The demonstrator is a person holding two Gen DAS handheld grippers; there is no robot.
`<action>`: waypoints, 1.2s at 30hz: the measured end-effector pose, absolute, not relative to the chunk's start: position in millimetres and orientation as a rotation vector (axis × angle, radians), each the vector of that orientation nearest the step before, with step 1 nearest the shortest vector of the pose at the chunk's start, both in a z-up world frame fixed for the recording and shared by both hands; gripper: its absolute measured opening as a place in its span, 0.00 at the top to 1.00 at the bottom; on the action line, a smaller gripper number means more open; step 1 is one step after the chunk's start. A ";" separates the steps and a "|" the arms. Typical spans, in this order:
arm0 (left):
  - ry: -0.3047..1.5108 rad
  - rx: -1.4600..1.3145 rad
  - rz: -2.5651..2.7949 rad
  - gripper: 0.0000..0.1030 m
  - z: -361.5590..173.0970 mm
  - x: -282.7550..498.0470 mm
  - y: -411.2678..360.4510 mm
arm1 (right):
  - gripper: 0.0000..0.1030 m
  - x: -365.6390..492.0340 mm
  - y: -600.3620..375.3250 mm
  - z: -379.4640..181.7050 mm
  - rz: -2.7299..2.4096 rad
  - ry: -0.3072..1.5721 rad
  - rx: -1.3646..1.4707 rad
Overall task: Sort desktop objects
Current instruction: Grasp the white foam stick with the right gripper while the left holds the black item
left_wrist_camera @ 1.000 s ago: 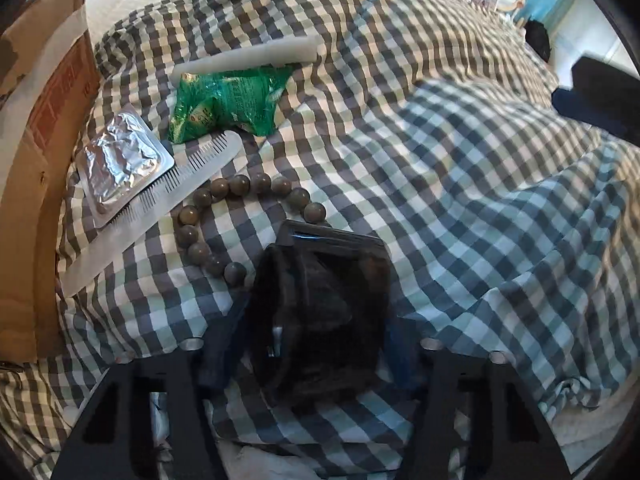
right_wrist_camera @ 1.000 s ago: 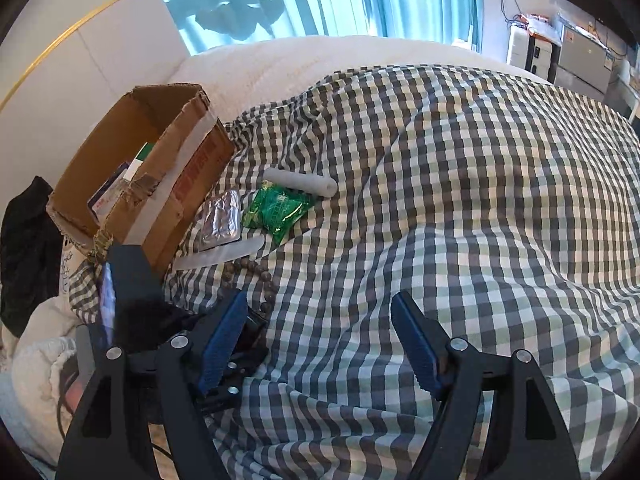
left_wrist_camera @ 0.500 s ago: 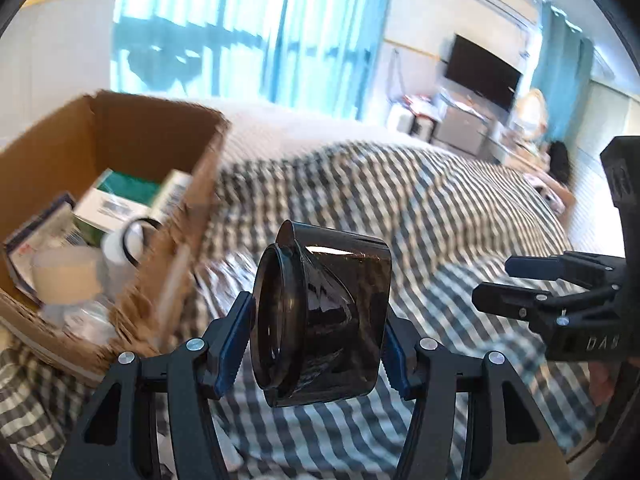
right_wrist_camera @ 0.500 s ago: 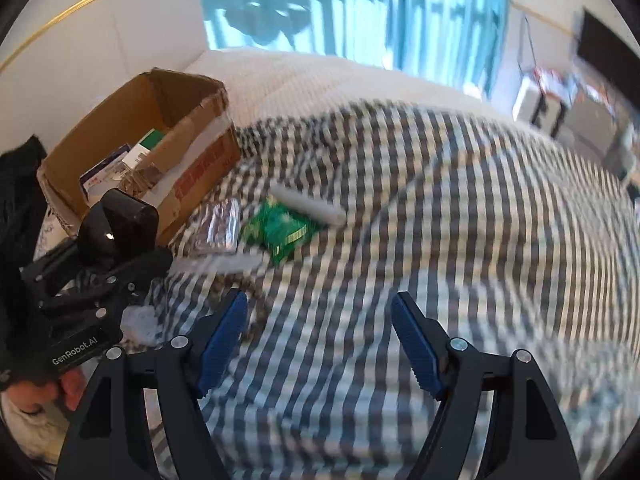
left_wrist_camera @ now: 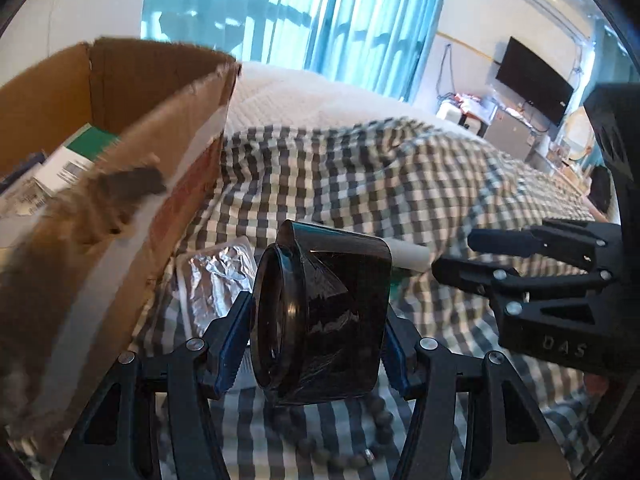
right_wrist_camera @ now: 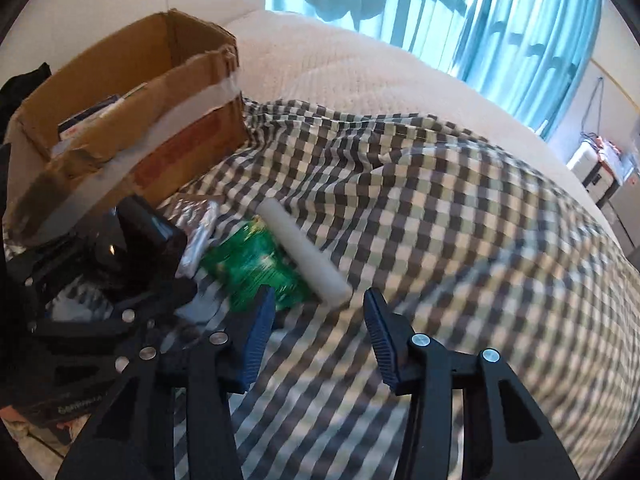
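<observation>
The left gripper [left_wrist_camera: 318,344] held a dark, glossy black container [left_wrist_camera: 324,316] between its blue pads, one pad pressed on each side, so that the container hung clear of the checked cloth [left_wrist_camera: 340,168]. It sat just beside the near wall of the cardboard box [left_wrist_camera: 132,168], level with the box's taped side and not inside it. Within the box lay a green-and-white carton [left_wrist_camera: 76,156] and some other packs, too blurred to name.

On the cloth beside the box lay a foil blister pack [left_wrist_camera: 216,276], closest to the cardboard. Farther from the box came a green packet [right_wrist_camera: 256,268], and touching the packet's far edge lay a white cylinder [right_wrist_camera: 304,256]. A string of dark beads [left_wrist_camera: 344,440] lay on the cloth below the held container, on the side away from the box.

The right gripper [right_wrist_camera: 318,340] hovered over the cloth, farther from the box than the cylinder's near end, its jaws narrowing with nothing between them; the cylinder's end lay just ahead of the fingertips.
</observation>
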State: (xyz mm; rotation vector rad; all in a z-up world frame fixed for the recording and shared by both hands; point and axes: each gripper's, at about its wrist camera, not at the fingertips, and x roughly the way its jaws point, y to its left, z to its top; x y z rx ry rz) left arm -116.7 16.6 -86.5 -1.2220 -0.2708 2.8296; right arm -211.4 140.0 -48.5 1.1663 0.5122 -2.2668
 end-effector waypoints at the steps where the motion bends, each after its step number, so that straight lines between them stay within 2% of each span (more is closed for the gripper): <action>1: -0.282 -1.244 2.822 0.42 -92.1 -121.4 16.2 | 0.55 -215.5 136.8 -52.4 -2.248 0.513 1.168; 4: -0.275 -1.281 2.806 0.42 -104.3 -130.2 19.2 | 0.56 -225.9 123.4 -71.9 -2.224 0.593 1.202; 6: -0.270 -1.295 2.805 0.42 -108.7 -133.0 17.7 | 0.67 -227.6 119.9 -83.4 -2.220 0.627 1.224; 8: -0.274 -1.308 2.797 0.42 -111.2 -133.6 15.8 | 0.73 -224.4 122.6 -87.8 -2.225 0.599 1.236; 13: -0.353 -1.314 2.772 0.42 -114.9 -127.9 8.6 | 0.81 -208.0 132.9 -76.3 -2.259 0.514 1.248; 22: -0.311 -1.158 2.777 0.42 -92.3 -97.4 15.0 | 0.83 -140.5 142.9 -29.5 -2.403 0.443 1.292; 27: -0.318 -1.039 2.823 0.42 -73.4 -78.0 13.6 | 0.84 -108.9 158.9 -5.8 -2.499 0.260 1.339; 36: -0.324 -0.996 2.818 0.42 -37.3 -56.1 -1.8 | 0.84 -58.3 165.6 29.7 -2.600 0.123 1.281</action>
